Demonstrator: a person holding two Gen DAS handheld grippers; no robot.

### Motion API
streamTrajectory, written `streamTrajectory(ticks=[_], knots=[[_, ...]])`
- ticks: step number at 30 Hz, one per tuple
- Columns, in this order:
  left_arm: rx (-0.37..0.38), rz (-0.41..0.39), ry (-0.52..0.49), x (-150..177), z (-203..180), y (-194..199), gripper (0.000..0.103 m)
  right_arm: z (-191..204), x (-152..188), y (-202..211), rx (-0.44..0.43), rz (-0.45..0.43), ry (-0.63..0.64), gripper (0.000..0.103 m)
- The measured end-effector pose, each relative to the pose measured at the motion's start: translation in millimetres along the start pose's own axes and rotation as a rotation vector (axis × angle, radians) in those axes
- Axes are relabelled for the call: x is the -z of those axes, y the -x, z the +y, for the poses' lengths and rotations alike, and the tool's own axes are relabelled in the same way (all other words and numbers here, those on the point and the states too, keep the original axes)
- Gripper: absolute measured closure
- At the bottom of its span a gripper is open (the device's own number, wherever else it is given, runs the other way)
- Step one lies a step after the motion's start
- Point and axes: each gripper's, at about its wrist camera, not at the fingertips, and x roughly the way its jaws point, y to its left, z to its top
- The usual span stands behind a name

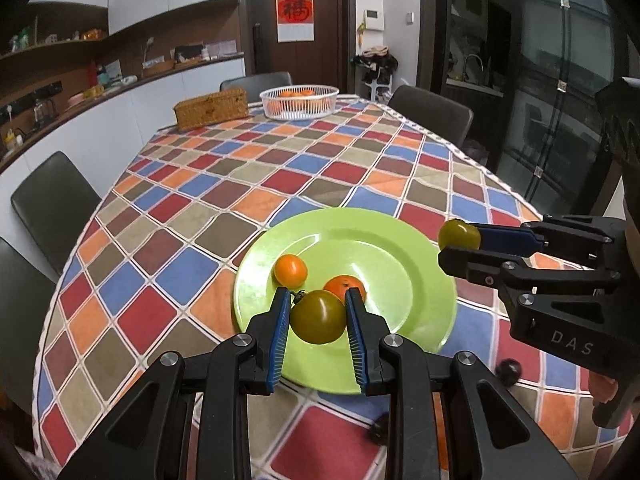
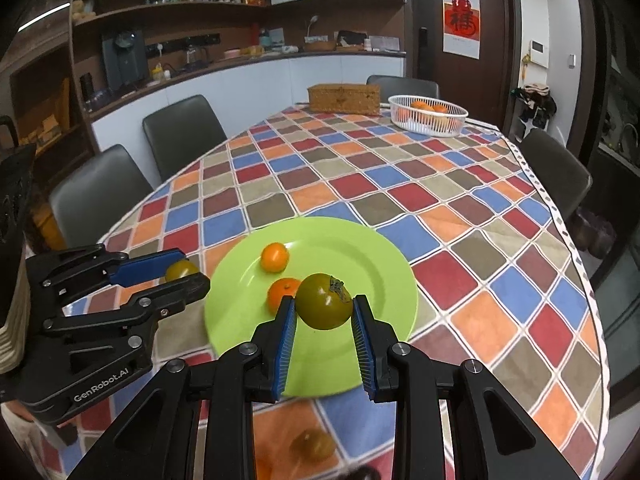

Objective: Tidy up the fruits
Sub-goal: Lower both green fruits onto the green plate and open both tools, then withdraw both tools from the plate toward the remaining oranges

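Two green tomatoes are being held over the green plate point(image 1: 400, 248): we are clamping one green tomato point(image 1: 318, 317) in the left hand-held gripper point(image 1: 318, 312) above its near rim, and another green tomato point(image 2: 324, 301) in the right hand-held gripper point(image 2: 325, 312). Two orange fruits point(image 1: 291, 269) are lying on the plate. Beyond it on the checkered bench point(image 1: 280, 168), a white basket point(image 1: 299, 102) is sitting beside a wicker box point(image 1: 211, 108).
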Motion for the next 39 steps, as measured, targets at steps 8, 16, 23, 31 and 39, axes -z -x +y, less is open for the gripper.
streamTrajectory(ticks=[8, 16, 23, 31, 39], knots=[[0.013, 0.068, 0.013, -3, 16, -41, 0.075, -5, -4, -38, 0.006, 0.070, -0.010, 0.073], [0.053, 0.106, 0.007, 0, 18, -59, 0.064, -7, 0, -59, 0.003, 0.109, -0.019, 0.073], [0.035, 0.086, 0.010, 3, 17, -43, 0.057, -10, 4, -53, 0.007, 0.101, -0.037, 0.067], [-0.010, 0.009, -0.005, 3, 8, 10, 0.052, -1, 8, -17, 0.007, 0.046, -0.020, 0.061], [-0.033, -0.065, -0.023, 4, 0, 62, 0.046, 15, 15, 31, -0.005, -0.029, -0.007, 0.060]])
